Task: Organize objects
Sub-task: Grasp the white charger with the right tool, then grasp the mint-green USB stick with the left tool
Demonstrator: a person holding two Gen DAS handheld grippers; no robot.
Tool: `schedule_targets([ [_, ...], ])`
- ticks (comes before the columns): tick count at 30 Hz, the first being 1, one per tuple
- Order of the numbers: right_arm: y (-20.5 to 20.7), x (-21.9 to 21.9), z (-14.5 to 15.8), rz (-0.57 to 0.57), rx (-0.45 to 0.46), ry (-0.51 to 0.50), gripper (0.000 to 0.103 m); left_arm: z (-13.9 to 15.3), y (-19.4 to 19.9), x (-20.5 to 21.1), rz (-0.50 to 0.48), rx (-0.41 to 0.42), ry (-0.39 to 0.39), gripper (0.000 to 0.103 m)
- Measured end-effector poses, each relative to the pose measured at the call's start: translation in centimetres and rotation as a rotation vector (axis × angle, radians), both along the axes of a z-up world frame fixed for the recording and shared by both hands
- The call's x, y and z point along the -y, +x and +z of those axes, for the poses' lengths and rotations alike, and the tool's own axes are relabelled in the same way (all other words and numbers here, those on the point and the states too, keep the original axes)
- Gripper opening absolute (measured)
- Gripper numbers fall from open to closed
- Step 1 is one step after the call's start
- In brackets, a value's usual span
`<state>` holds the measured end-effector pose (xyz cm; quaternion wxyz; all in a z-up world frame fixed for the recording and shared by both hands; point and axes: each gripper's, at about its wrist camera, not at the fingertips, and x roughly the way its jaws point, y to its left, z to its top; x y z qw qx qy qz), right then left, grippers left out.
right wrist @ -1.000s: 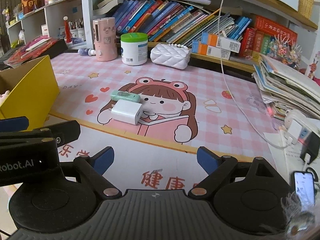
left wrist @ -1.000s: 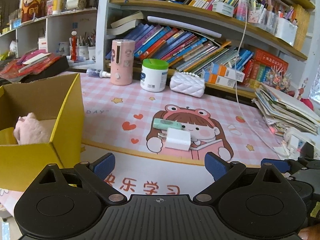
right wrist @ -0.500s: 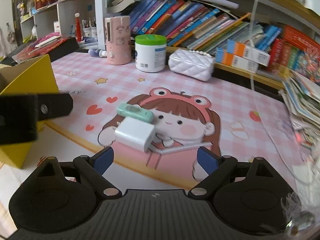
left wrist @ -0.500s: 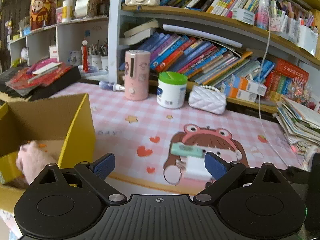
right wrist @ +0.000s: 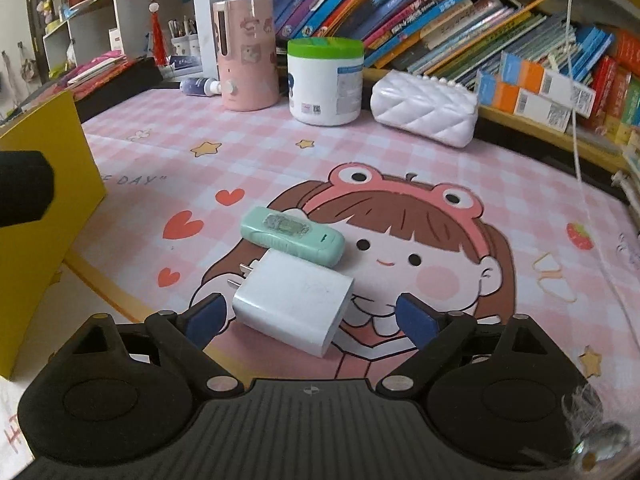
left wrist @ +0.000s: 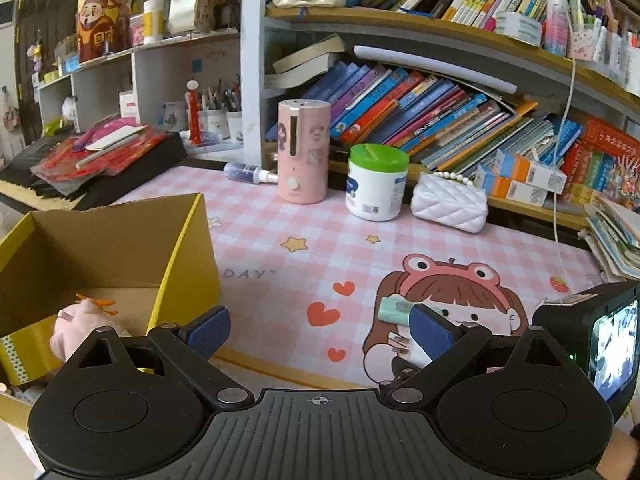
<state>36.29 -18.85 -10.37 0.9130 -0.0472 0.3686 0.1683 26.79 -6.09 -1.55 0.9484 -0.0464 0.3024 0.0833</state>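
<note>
Plush (left wrist: 78, 326) and tape (left wrist: 24, 354) already in the box (left wrist: 182, 264); charger (right wrist: 294, 306) and green case (right wrist: 292, 236) still right of it. Both grippers' jaws apart, empty.

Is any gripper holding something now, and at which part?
Nothing is held. The right gripper is open around the white charger, pads not touching it. The left gripper is open and empty.

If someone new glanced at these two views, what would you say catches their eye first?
Probably the white charger on the cartoon-girl desk mat, between the open fingers of the right gripper, with a mint-green device touching its far side. Next, the yellow cardboard box at the left, holding a pink plush toy.
</note>
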Motion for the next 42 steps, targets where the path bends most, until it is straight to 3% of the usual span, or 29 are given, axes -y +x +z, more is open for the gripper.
schedule_targets([
  [4, 0.2, -0.2, -0.3, -0.001, 0.012, -0.012, 0.077, 0.0, 0.0, -0.2, 0.012, -0.003, 0.006, 0.097],
  [5, 0.2, -0.2, -0.3, 0.014, 0.016, -0.006, 0.066, 0.0, 0.1, -0.3, 0.015, -0.003, 0.006, 0.097],
  [6, 0.1, -0.3, -0.2, 0.028, 0.022, -0.003, 0.062, 0.0, 0.1, -0.3, 0.017, -0.002, 0.006, 0.097],
  [12, -0.5, 0.9, 0.6, 0.003, 0.013, 0.008, 0.062, 0.0, 0.6, 0.1, 0.01, 0.008, 0.0, 0.097],
  [24, -5.1, 8.3, 4.3, -0.149, 0.074, -0.022, 0.062, -1.9, 3.9, 4.0, -0.091, -0.009, -0.034, 0.097],
  [42, -7.0, 12.5, 4.3, -0.245, 0.054, -0.037, 0.062, -7.1, 10.1, 6.7, -0.143, -0.087, 0.011, 0.097],
])
